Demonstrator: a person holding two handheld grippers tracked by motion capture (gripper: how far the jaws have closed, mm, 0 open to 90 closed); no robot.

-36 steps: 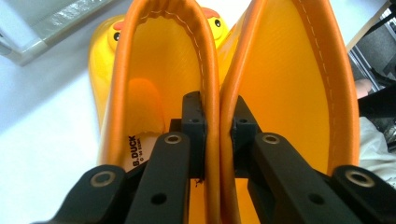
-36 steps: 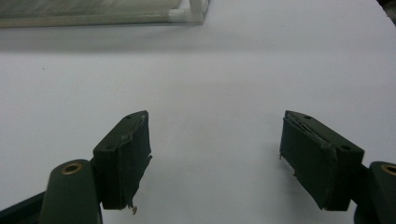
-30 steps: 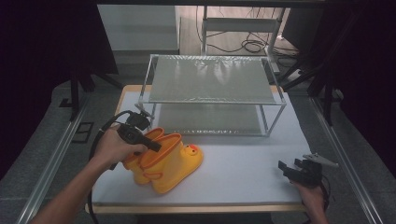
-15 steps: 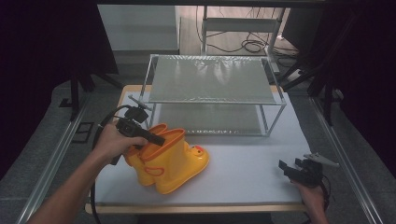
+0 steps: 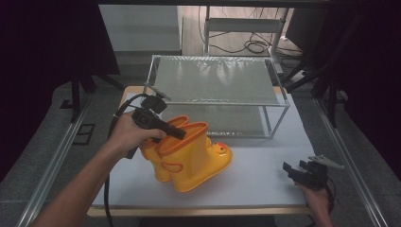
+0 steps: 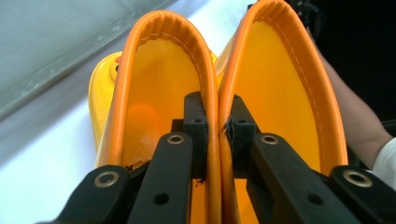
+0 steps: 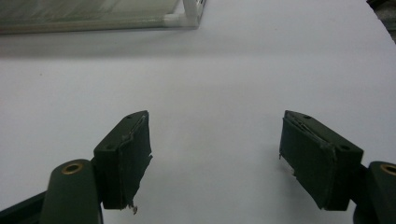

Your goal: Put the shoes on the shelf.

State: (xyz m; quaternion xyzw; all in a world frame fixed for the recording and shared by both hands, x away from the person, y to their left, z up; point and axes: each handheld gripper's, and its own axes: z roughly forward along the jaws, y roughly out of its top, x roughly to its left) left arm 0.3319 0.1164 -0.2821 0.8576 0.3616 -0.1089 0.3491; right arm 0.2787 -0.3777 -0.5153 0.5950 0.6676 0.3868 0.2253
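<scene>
The left tool [image 6: 212, 123] is clamped on the pair of yellow rubber boots [image 5: 191, 156]: in the left gripper view one jaw reaches down inside each boot shaft, and the pads pinch the two touching inner walls, with their orange rims, between them. In the high view this tool [image 5: 163, 128] sits at the top openings of the boots, held in the person's left hand [image 5: 127, 135], with its black cable [image 5: 109, 189] looping down past the front edge of the desk. The boots are tilted, their shafts leaning toward the left hand and their toes pointing to the right; the nearer toe carries a small duck face with a red spot. They are over the left half of the white desk [image 5: 265, 179], just in front of the wire-frame shelf rack [image 5: 217, 90], whose two mesh levels stand at the back of the desk. The right tool [image 7: 215, 161] is wide apart with nothing between its pads, only bare white desk under it and a corner of the rack farther off. In the high view it [image 5: 302, 172] rests at the front right corner of the desk in the person's right hand [image 5: 318, 198], well apart from the boots.
</scene>
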